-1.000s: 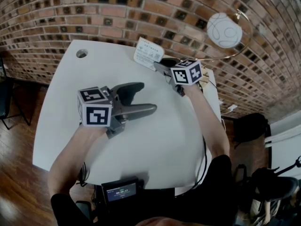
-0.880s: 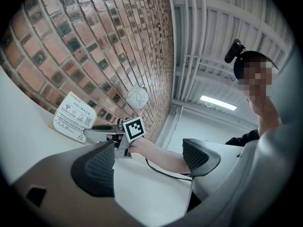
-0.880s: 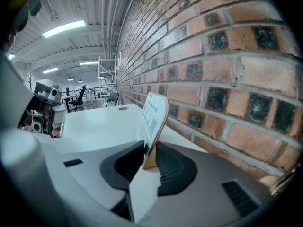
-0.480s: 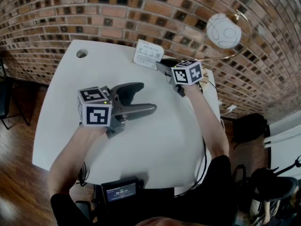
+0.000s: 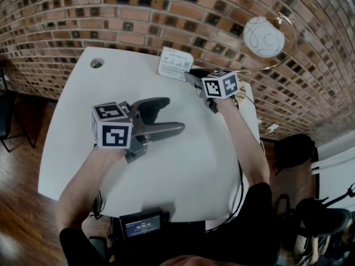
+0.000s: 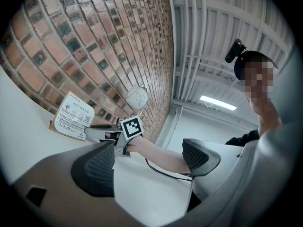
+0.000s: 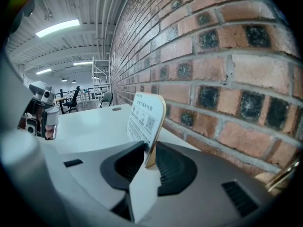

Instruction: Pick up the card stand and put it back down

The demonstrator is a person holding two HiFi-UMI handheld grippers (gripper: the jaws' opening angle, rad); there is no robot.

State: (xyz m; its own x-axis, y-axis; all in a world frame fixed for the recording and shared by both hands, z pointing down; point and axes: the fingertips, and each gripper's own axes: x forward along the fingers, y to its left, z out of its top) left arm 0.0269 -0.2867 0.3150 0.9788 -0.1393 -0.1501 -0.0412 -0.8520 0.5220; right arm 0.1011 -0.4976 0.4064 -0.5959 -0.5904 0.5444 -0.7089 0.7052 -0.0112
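Bottom centre of the head view: small dark screen (image 5: 143, 224), lit, just below the near edge of the white table (image 5: 183, 176).

Left of centre: left gripper (image 5: 173, 115), over the tabletop. Jaws stand wide apart, with nothing between them.

Upper centre, right of the card: right gripper (image 5: 188, 77), marker cube uppermost. Jaws are closed part-way, with the ribbed pads pinching the lower edge of the card stand.

Upper centre, near the table's far edge: card stand (image 5: 175, 64), a white printed card with a tan rim, nearly upright and close to the wall. Whether its foot touches the table cannot be told.

Upper left: round hole (image 5: 96, 63) in the tabletop.

Top of frame: brick wall (image 5: 111, 15).

Upper right: white globe lamp (image 5: 264, 36).
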